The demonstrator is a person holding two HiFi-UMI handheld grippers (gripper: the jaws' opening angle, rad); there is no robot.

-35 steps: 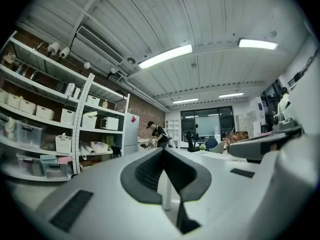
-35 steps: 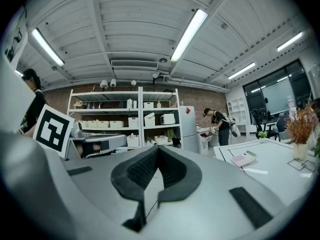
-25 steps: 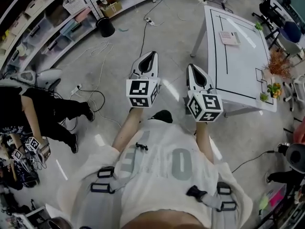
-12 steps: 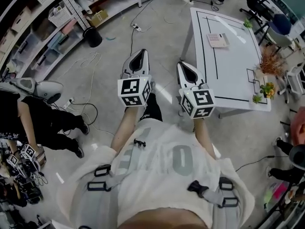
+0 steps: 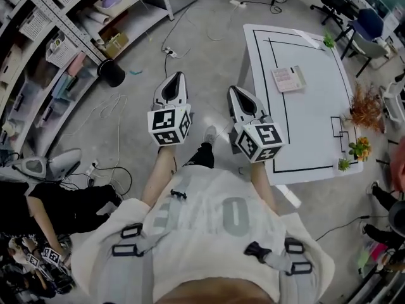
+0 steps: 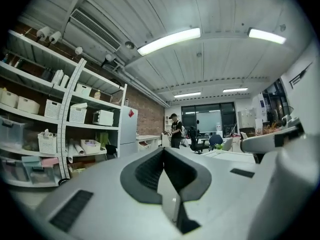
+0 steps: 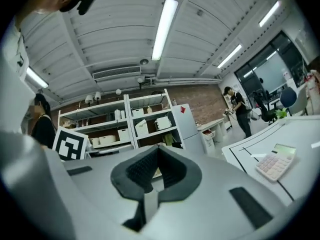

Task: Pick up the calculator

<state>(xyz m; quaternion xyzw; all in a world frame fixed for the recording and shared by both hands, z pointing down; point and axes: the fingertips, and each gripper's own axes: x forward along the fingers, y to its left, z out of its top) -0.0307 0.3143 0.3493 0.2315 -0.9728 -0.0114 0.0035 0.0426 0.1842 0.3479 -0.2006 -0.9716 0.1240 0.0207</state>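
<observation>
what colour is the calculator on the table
The calculator is pale pink; it shows best in the right gripper view.

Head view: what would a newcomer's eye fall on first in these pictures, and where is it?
First come the two white grippers with black-and-white marker cubes, the left gripper and the right gripper. They are held side by side mid-frame above the grey floor, both shut and empty. Next comes the white table with black taped lines at the right, where the pale pink calculator lies on its far half.
</observation>
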